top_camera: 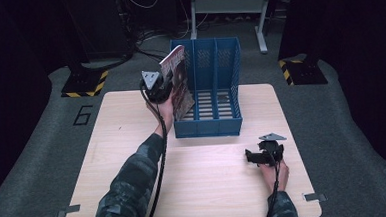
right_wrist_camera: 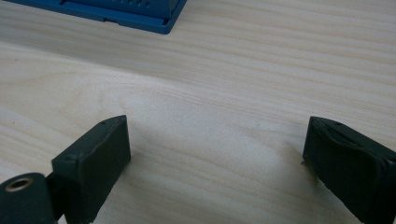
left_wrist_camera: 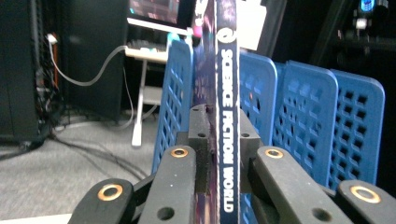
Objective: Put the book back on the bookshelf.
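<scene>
Jaws of the left gripper point(left_wrist_camera: 219, 140) are clamping a magazine point(top_camera: 177, 82) upright beside the blue file rack point(top_camera: 215, 87). Right gripper point(right_wrist_camera: 215, 149) is resting on the table point(top_camera: 132, 141), jaws gaping wide.

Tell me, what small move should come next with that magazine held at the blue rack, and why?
Probably lower it a little further into the leftmost slot. The left gripper is shut on the magazine, which stands tilted over the left end of the blue file rack, not yet seated. The right gripper rests open on the table, so the left does the work.
</scene>
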`<state>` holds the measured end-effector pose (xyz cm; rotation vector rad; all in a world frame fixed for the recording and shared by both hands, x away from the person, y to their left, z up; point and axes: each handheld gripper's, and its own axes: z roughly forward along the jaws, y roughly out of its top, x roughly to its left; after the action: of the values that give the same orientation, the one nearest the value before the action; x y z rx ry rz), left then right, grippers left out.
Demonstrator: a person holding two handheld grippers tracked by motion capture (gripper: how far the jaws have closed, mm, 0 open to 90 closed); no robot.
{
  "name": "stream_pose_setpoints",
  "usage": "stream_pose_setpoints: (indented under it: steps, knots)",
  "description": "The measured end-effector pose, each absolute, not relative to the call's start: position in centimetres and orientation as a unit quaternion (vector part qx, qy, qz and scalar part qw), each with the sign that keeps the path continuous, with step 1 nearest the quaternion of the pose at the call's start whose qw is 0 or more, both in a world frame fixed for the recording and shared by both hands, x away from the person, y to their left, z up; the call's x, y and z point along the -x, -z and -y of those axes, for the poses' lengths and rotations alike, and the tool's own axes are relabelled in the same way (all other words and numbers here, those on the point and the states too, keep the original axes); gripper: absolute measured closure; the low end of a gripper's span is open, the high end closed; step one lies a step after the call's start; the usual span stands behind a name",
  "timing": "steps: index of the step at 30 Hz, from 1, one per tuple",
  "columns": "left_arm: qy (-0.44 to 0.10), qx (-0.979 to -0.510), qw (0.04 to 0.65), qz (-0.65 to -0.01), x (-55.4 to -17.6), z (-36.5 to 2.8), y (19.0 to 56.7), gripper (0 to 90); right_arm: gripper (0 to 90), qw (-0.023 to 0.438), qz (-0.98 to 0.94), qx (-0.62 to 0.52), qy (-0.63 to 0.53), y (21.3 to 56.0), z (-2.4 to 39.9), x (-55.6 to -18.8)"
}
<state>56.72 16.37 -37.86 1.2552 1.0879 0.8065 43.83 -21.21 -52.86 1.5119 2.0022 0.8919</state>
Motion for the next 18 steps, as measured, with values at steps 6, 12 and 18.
stream_pose_setpoints:
  steps: [6, 12, 18]
  knots:
    - [-0.322, -0.582, 0.581, -0.468, -55.9, -17.4, 37.7, 81.7, 7.0, 0.237, -0.731, -0.552, -0.325, 52.9, 21.2, -43.8]
    - [-0.298, -0.618, 0.563, -0.46, -54.9, -18.3, 37.7, 80.3, 7.1, 0.239, -0.731, -0.551, -0.324, 52.9, 21.2, -43.8]
    - [-0.275, -0.651, 0.555, -0.44, -54.3, -18.6, 37.5, 73.4, 7.1, 0.238, -0.731, -0.551, -0.323, 52.9, 21.2, -43.8]
